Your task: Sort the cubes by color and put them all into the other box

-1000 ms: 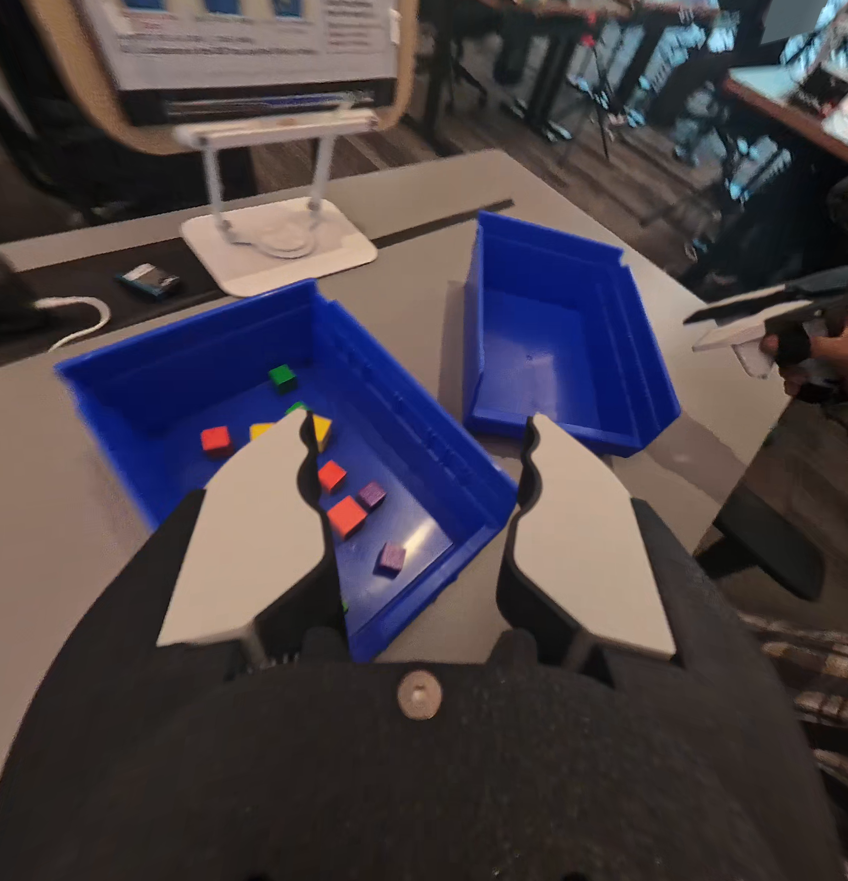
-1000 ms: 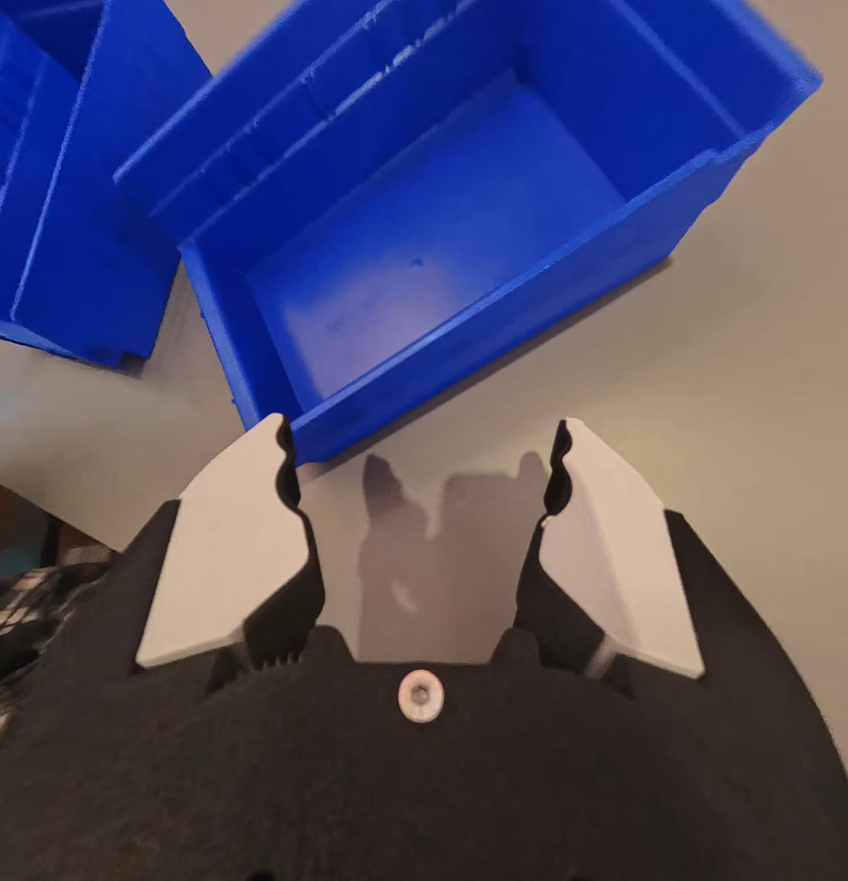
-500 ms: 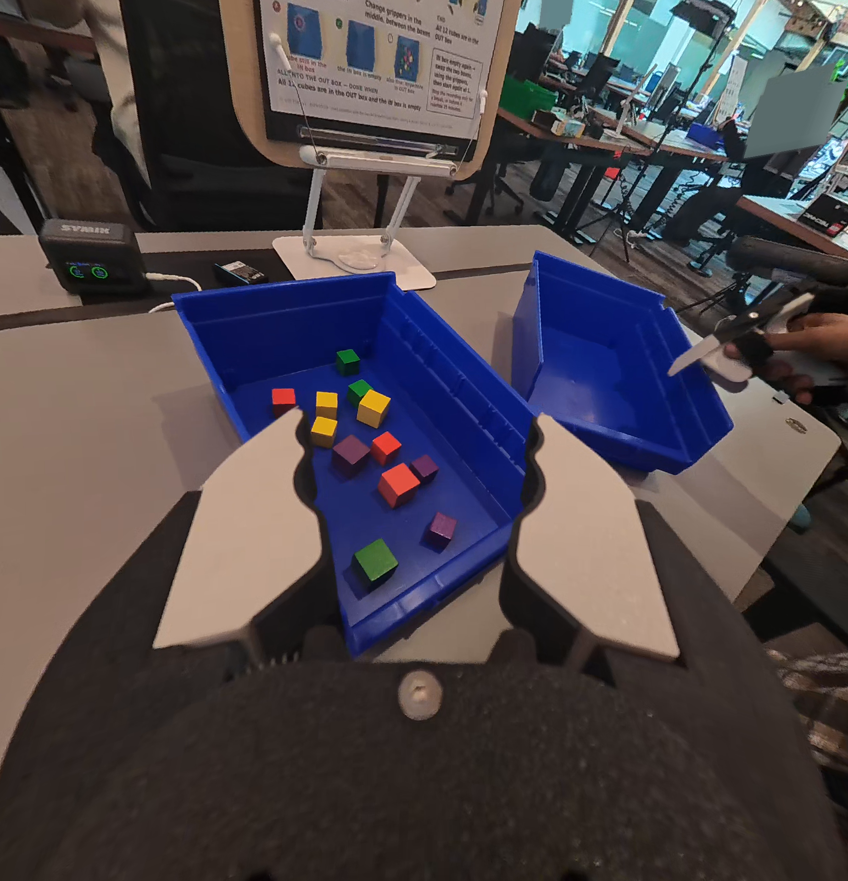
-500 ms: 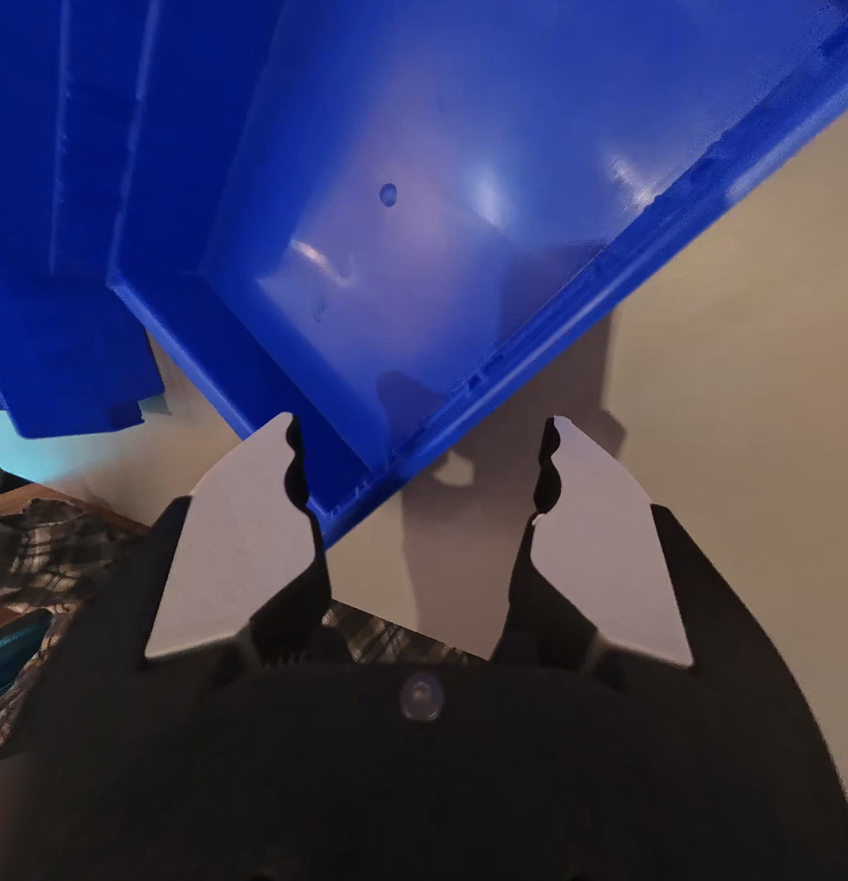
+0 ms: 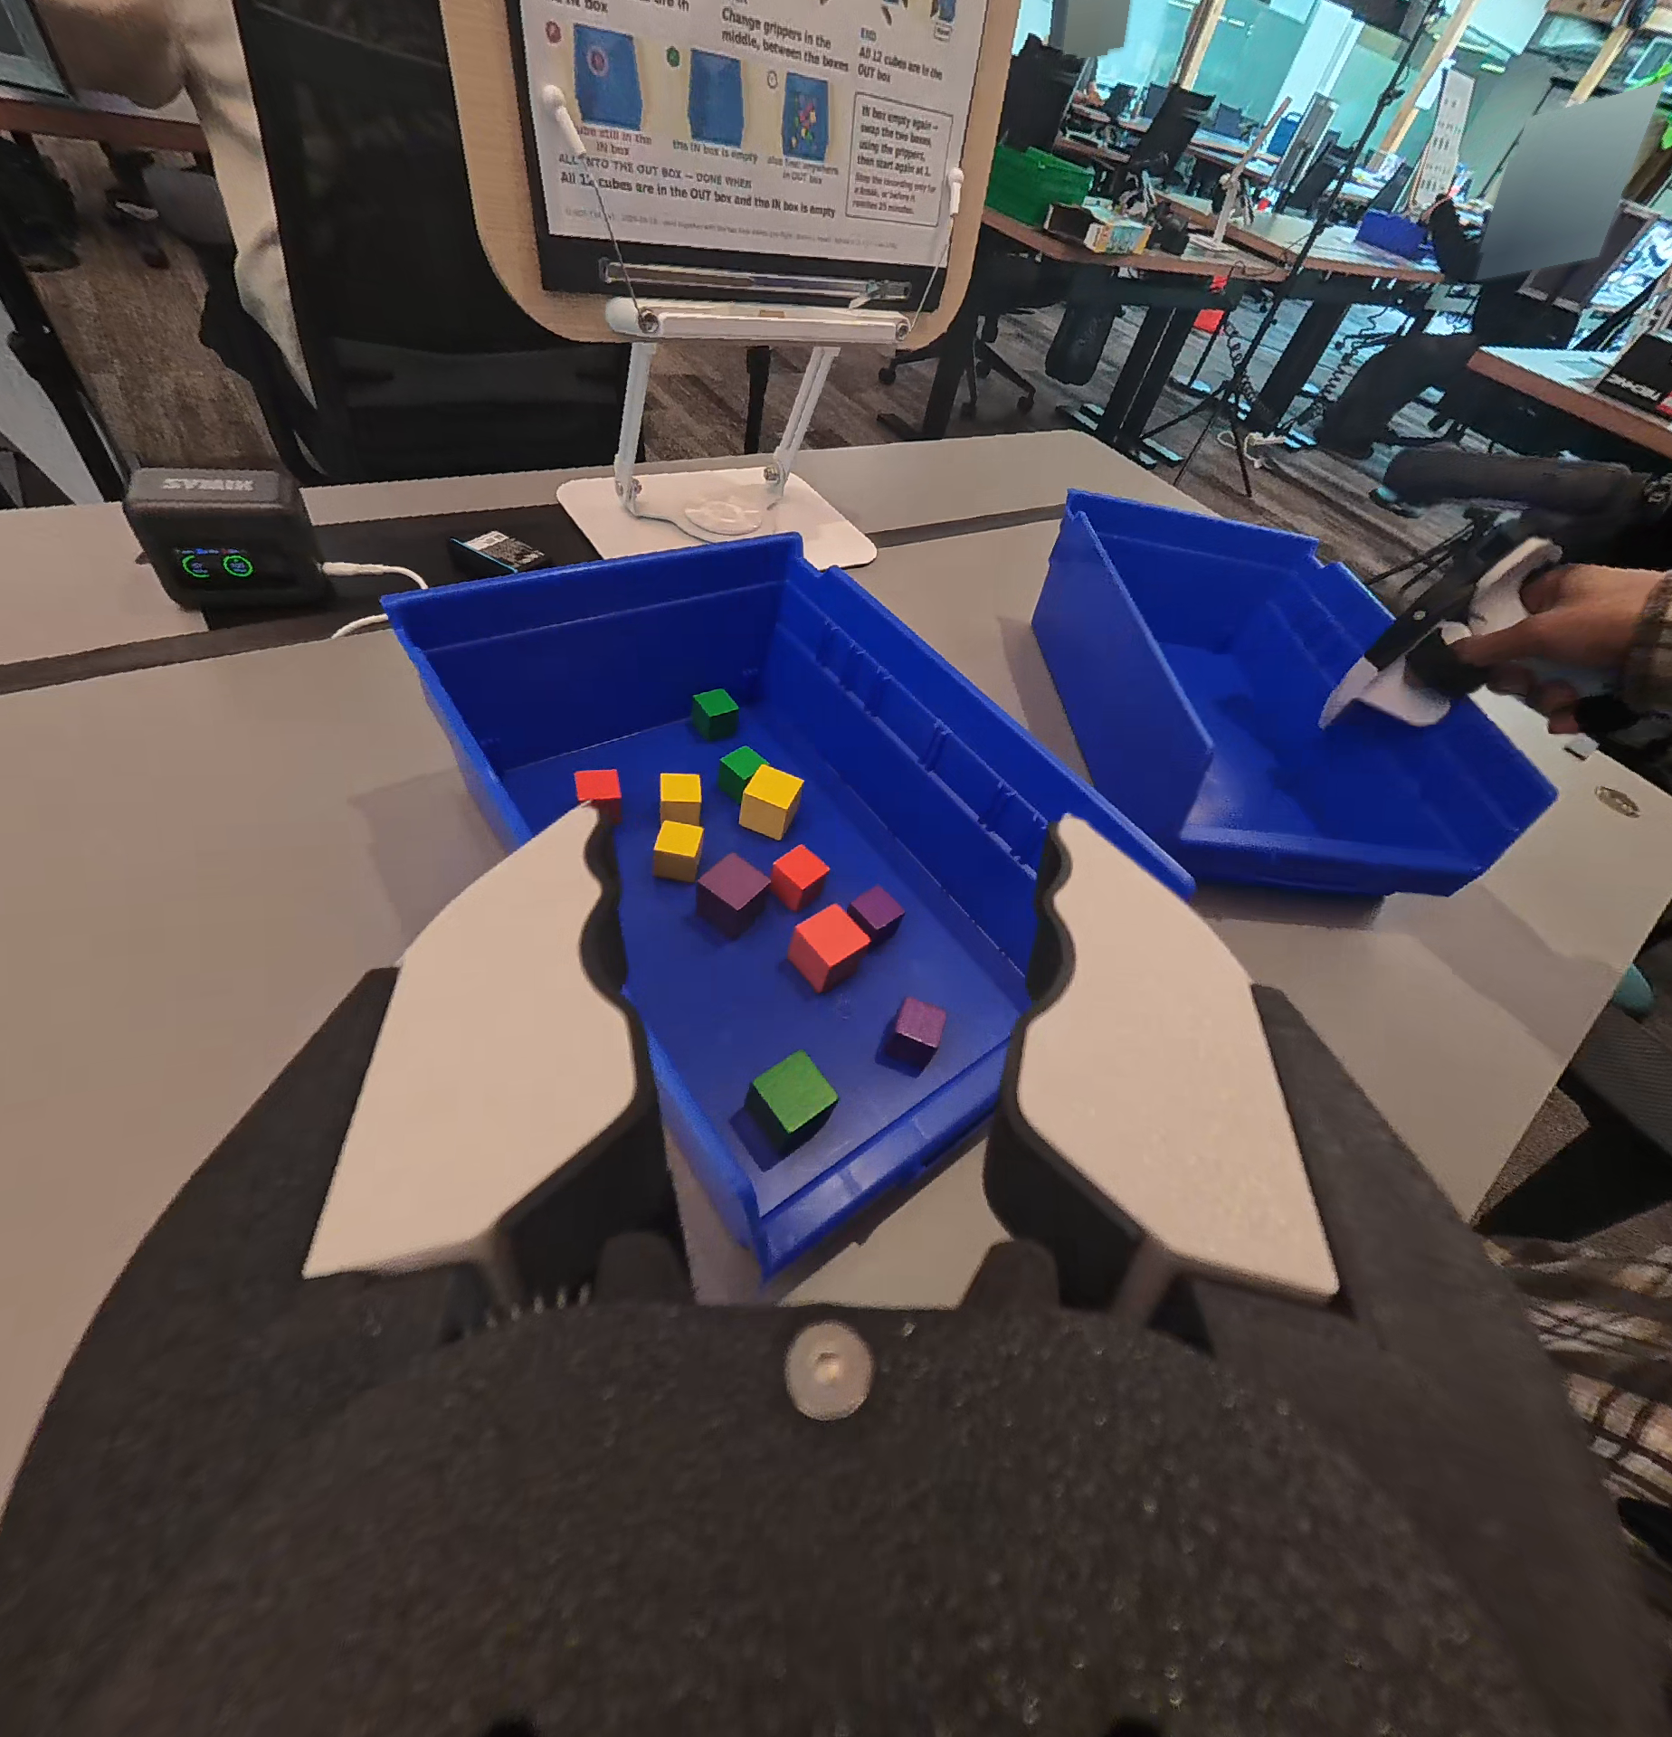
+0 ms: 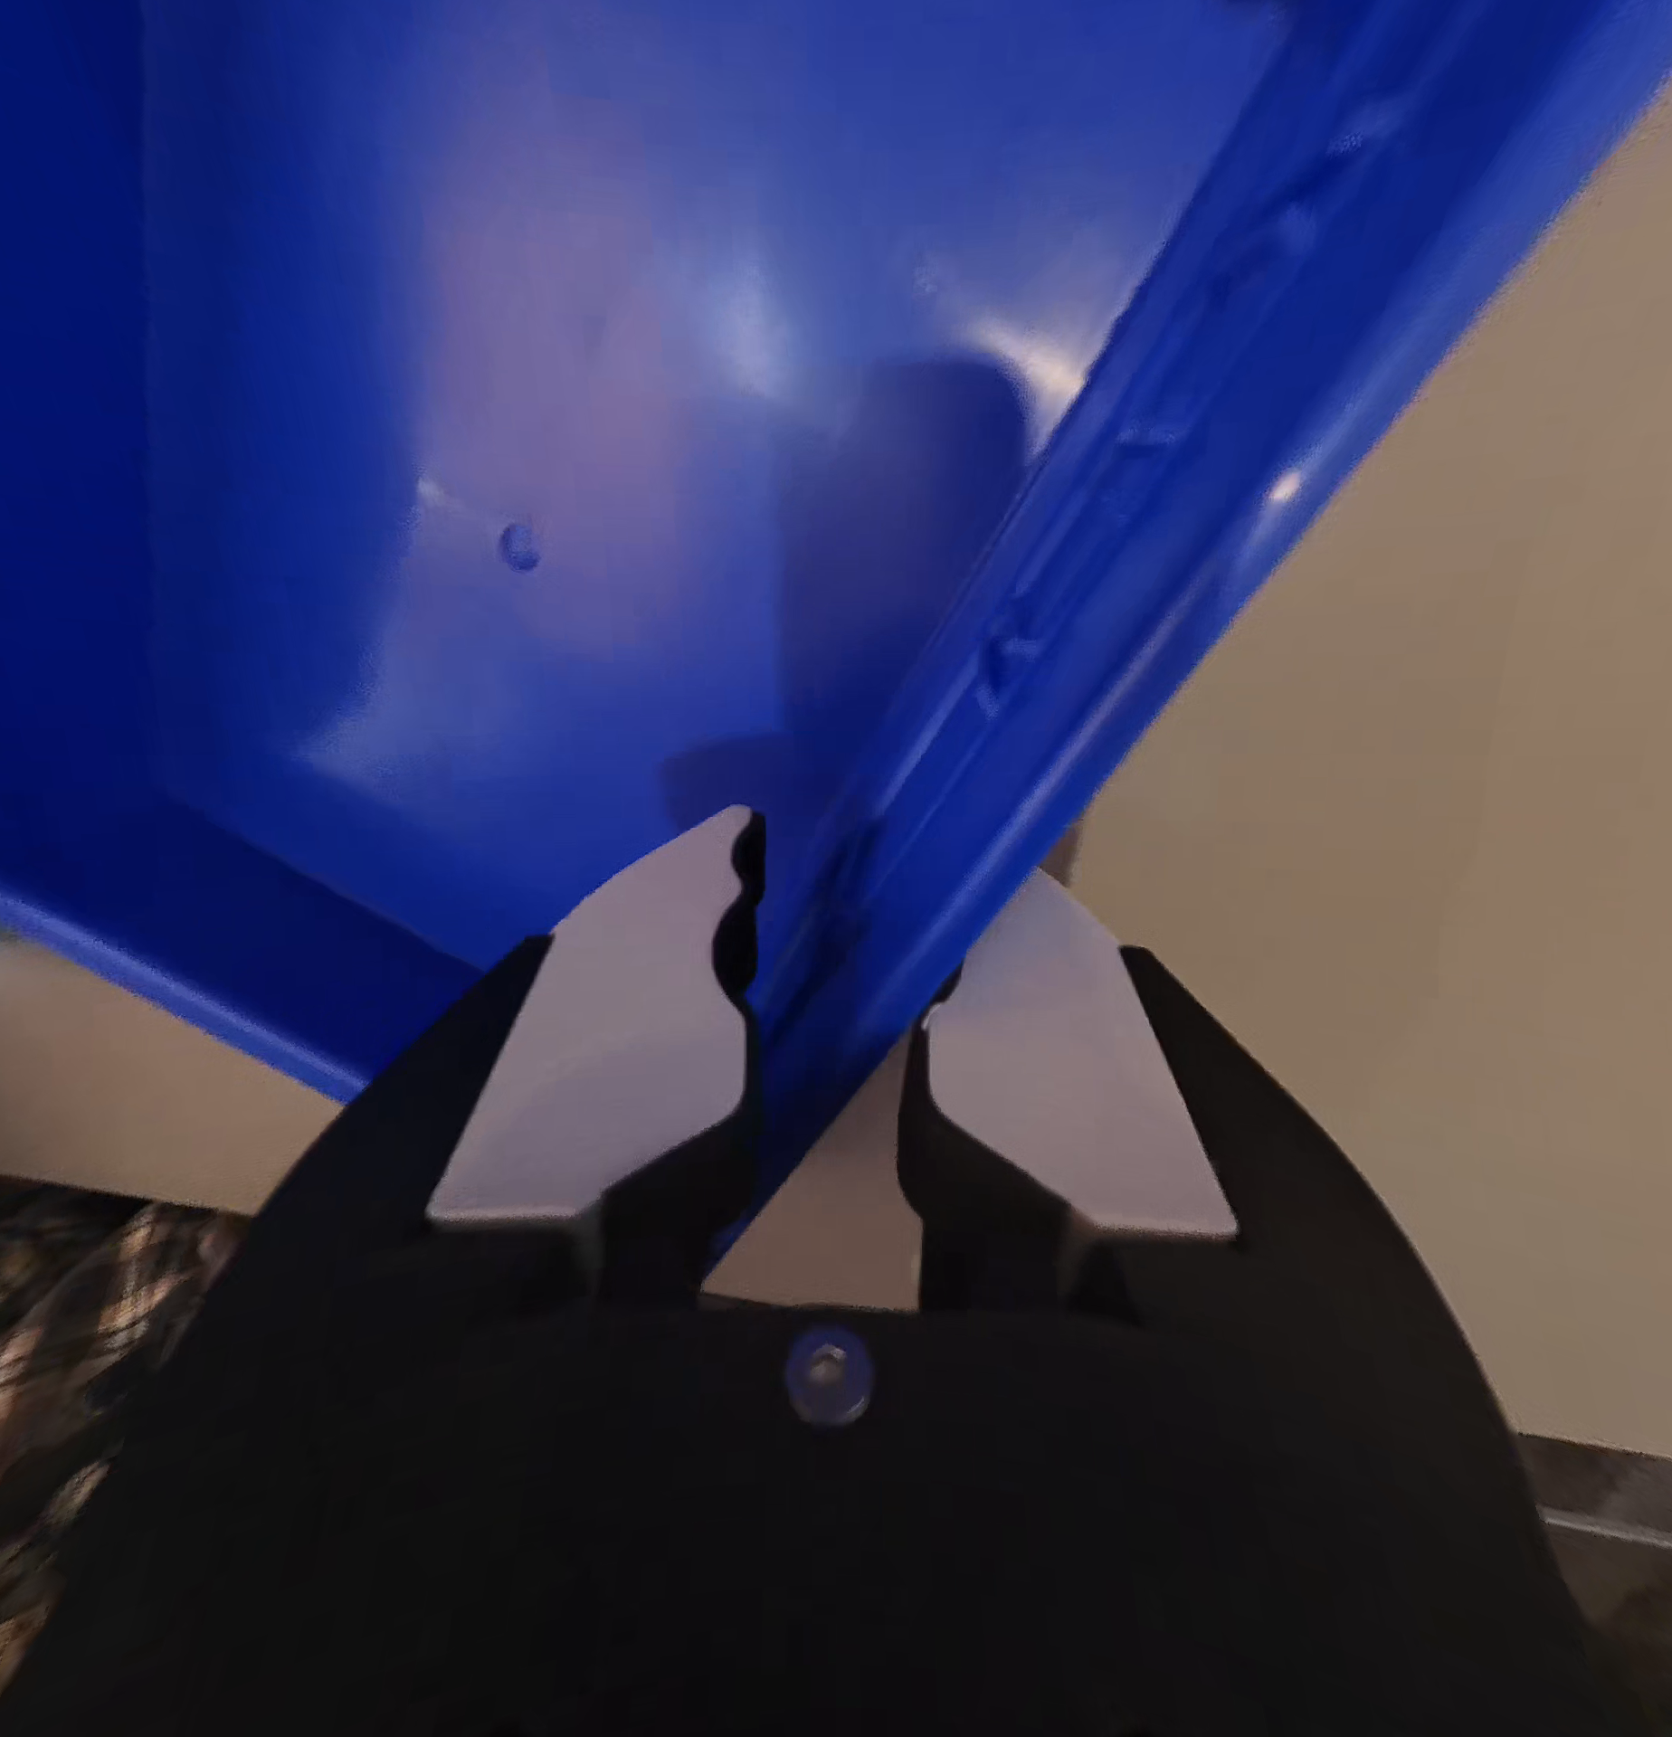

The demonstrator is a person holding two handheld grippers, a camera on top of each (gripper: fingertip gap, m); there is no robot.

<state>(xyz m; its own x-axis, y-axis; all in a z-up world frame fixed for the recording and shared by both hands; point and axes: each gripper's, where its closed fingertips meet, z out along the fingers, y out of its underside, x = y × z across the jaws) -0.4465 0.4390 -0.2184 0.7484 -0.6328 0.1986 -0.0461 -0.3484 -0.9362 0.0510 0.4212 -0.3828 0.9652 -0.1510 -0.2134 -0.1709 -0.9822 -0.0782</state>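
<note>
Left wrist view: left tool [image 5: 823, 940], spread wide, poised over the full box [image 5: 917, 780] of cubes [image 5: 828, 945] mid-desk, while right tool [image 6: 870, 902] pinches the empty box [image 6: 1020, 658] wall near the right edge, likely to reposition it.

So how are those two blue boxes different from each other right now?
The left blue box holds twelve small cubes in red, yellow, green and purple; the right blue box holds none. The left gripper hangs open above the left box without touching it, while the right gripper is closed onto the right box's side wall, one finger inside and one outside. Both are the same kind of blue plastic bin, resting on the grey table.
</note>
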